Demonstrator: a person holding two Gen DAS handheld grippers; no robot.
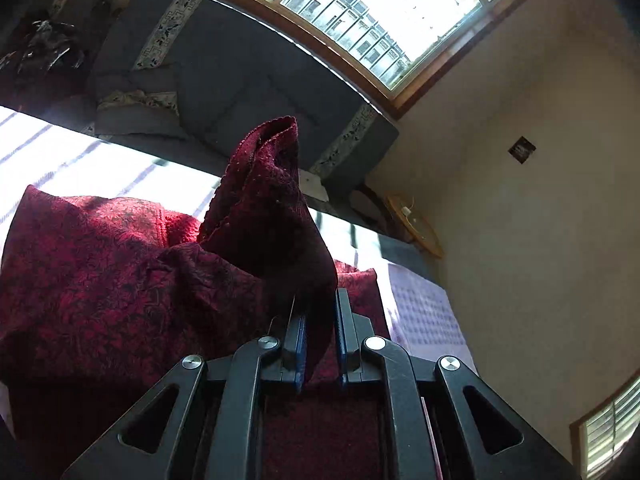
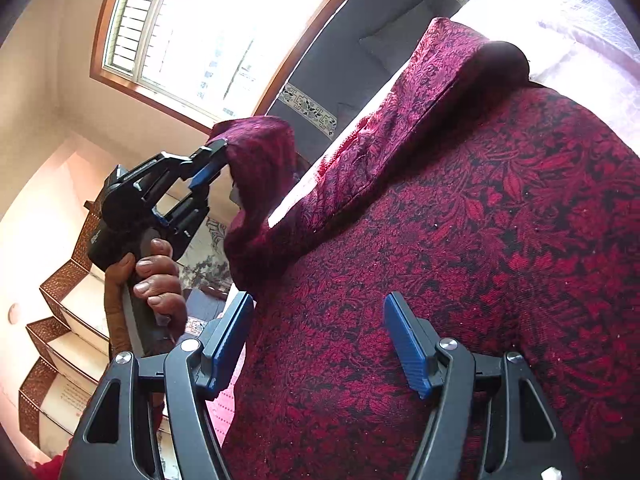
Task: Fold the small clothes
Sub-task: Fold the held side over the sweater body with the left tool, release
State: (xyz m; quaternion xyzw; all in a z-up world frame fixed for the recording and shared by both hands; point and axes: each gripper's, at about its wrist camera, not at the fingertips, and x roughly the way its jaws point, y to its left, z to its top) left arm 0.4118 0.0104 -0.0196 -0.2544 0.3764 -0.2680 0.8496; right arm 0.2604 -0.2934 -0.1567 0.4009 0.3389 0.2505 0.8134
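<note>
My left gripper (image 1: 318, 312) is clamped nearly shut on a bunched corner of the red garment (image 1: 120, 272); the two blue pads (image 1: 301, 344) pinch the dark red cloth between them, and the pinched piece stands up past the tips in a crumpled peak with a scalloped edge. From my right wrist camera I see that same left gripper (image 2: 208, 160) raised off to the left, my hand (image 2: 156, 280) wrapped round its handle, its tips biting the garment's corner so the fabric hangs from them in a fold; the rest of the cloth runs down and across to the right.

My right gripper (image 2: 320, 344) stands wide; its two blue fingers (image 2: 408, 344) are well apart and nothing is pressed between them; the broad red floral body of the garment (image 2: 460, 240) lies just beyond and under the gap, and whether the tips brush it I cannot tell.

Counting: two grippers, one closed on cloth and one open; two blue pads on each; one garment, a dark red piece with a black leaf pattern, spread on a pale checked bedsheet (image 1: 424, 312) lit by sun stripes; one corner is lifted, the bulk rests on the bed. Behind it sits a grey sofa (image 1: 240, 80) with patterned bands; one large barred window (image 1: 380, 12) glows above it; a small wooden stool (image 1: 416, 224) stands by the wall; a staircase (image 2: 60, 320) shows at the left of my right wrist view.
</note>
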